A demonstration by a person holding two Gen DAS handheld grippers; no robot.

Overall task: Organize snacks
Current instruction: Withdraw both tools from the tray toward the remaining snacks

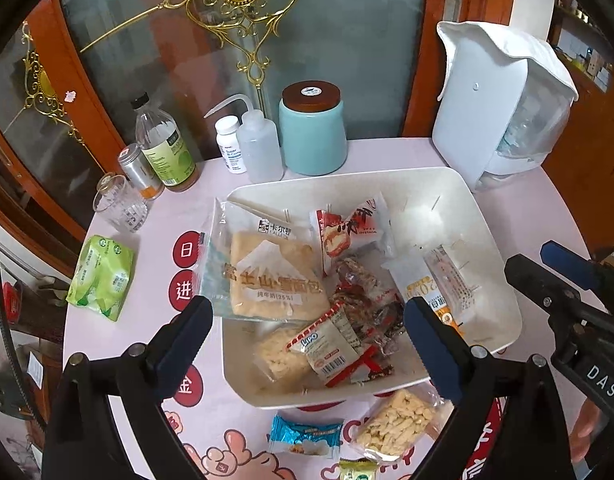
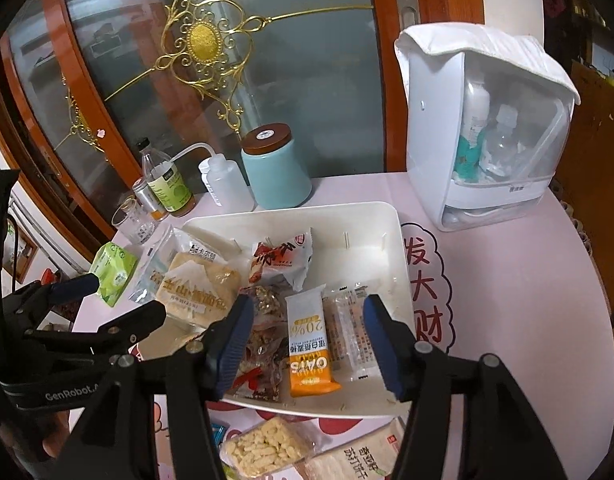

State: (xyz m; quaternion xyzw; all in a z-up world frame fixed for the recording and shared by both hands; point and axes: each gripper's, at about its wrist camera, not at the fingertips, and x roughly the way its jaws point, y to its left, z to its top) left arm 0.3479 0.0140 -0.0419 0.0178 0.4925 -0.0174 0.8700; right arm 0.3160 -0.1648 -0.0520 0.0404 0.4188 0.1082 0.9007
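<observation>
The white tray (image 1: 483, 216) sits in the middle of the pink worktop (image 1: 387, 152) and serves as the collecting place: most snacks already lie in its left half, which is probably why the far right corner is bare and free for more. A large bread packet (image 1: 267, 276) leans over the left rim, too wide to lie flat among the others. Beside it are a red-and-white pastry packet (image 1: 347, 228), a heap of clear-wrapped nut bars (image 1: 367, 296), a Lipo biscuit packet (image 1: 327, 348) and an orange oat bar (image 2: 309, 344) with a clear wrapped bar (image 2: 347, 328) touching its right side.

The left tongs (image 1: 307, 332) hang apart over the near left of the tray, holding nothing. The right tongs (image 2: 305, 344) are also spread wide and empty, straddling the oat bar and its neighbour, apparently just after setting something down or before straightening them.

Loose on the worktop near the tray's front edge are a puffed-rice cake packet (image 1: 395, 420), a blue candy packet (image 1: 305, 436) and a soda cracker packet (image 2: 355, 456), likely the next to be gathered. A green tissue pack (image 1: 101, 276) lies well left.
</observation>
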